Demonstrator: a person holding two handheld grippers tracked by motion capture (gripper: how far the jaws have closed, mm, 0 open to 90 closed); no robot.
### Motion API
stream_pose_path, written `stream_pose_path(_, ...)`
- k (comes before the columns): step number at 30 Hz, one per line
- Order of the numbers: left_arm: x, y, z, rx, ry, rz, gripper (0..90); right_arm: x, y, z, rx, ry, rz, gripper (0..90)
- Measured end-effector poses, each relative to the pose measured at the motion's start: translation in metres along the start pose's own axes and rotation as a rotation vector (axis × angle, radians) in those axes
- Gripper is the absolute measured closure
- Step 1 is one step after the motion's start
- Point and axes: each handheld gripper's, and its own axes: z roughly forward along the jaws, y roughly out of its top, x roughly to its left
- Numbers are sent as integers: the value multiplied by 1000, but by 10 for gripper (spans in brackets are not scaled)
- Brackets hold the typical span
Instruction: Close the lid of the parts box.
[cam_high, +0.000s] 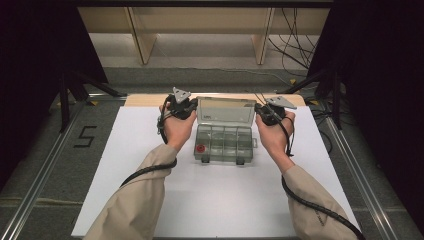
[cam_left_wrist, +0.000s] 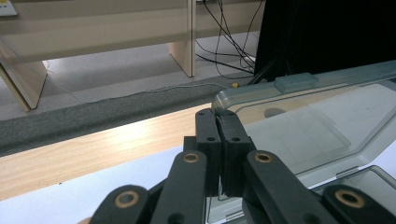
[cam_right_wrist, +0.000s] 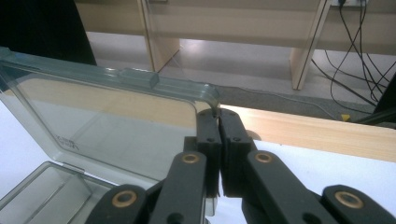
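**Holding the organizer lid by both upper corners**

Reaching in from the bottom edge of the high view on two beige sleeves, forearms converging toward mid-frame, cables trailing back along each arm. Wrapping the left gripper (cam_high: 181, 106) and the right gripper (cam_high: 270, 112) in upright fists, knuckles outward, wrists fairly straight, both tools levelled at about the same height just above centre of frame.

Sitting between them, at centre on the white table sheet (cam_high: 150, 200): the clear compartment box (cam_high: 224, 143), with a small red piece (cam_high: 201, 149) lying in its lower-left cell. Standing up behind it, tilted slightly back: the transparent lid (cam_high: 226, 110).

Pinching that lid on both sides. In the left gripper view, jaws pressed together at centre frame on the lid's rounded corner (cam_left_wrist: 224, 103); in the right gripper view, likewise clamped on the opposite corner (cam_right_wrist: 208, 95), so both claws closed on the lid.

For doing this step well, probably: keeping both hands level and moving together, swinging the lid about its hinge rather than pulling, avoiding twist across the thin plastic, and watching that the light tray is not dragging on the sheet.

Farther off, along the top of frame: wooden table edge, grey floor, shelf legs, loose wires.
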Motion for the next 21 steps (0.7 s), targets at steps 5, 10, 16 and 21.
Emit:
stream_pose_path(5,0,0,-1,-1,0,1,882,0,-1,-1,-1,2,3,887)
stream_pose_path(10,-1,-1,-2,-3,2,3,881,1,-2,-2,-6,7,-4,887)
stream_pose_path(16,-1,-2,-4,-6,-1,4,882,2,-3,-4,-5,-1,3,887)
stream_pose_path(21,-1,-3,-6,5,-2,18,881,3,-4,-5,-9,-2,-10,887)
